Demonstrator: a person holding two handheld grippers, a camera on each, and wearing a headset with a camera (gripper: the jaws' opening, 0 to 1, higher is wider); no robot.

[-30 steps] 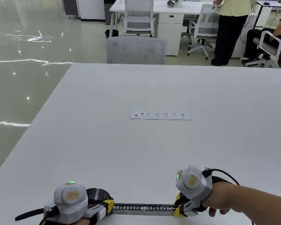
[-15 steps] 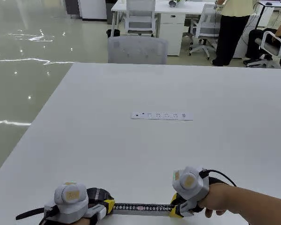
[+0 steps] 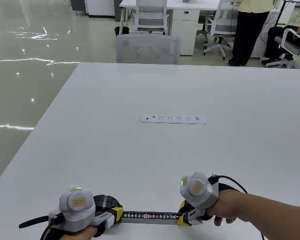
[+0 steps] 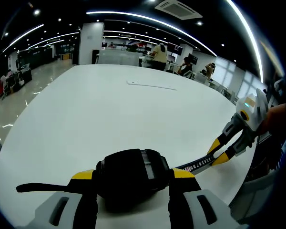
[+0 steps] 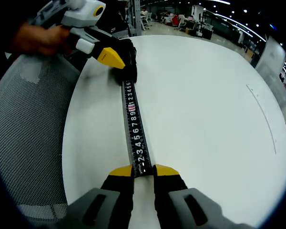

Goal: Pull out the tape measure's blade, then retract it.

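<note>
- In the head view my left gripper (image 3: pixel 112 216) sits at the bottom left of the frame. Its yellow-tipped jaws are closed against the two sides of the black tape measure case (image 3: pixel 106 204).
- In the left gripper view the case fills the gap between those jaws at bottom centre. A black strap (image 4: pixel 43 187) lies on the table to the left of it.
- My right gripper (image 3: pixel 182 220) is at the bottom, right of centre, in the head view, with a hand wrapped round its grip. Its jaws are pinched down to a narrow slot on the free end of the blade (image 3: pixel 150 216).
- The blade is drawn out and runs straight between the two grippers, along the near edge of the white table (image 3: pixel 140 100). I cannot tell whether it touches the surface.
- In the right gripper view the blade climbs from bottom centre to the case at upper left, with printed numerals along its length and a red mark partway.
- A white power strip (image 3: pixel 173 119) lies flat in the middle of the head view, well apart from both grippers.
- A grey chair (image 3: pixel 147 48) stands at the table's far edge, top centre, and a person (image 3: pixel 247 25) stands at the upper right.
</note>
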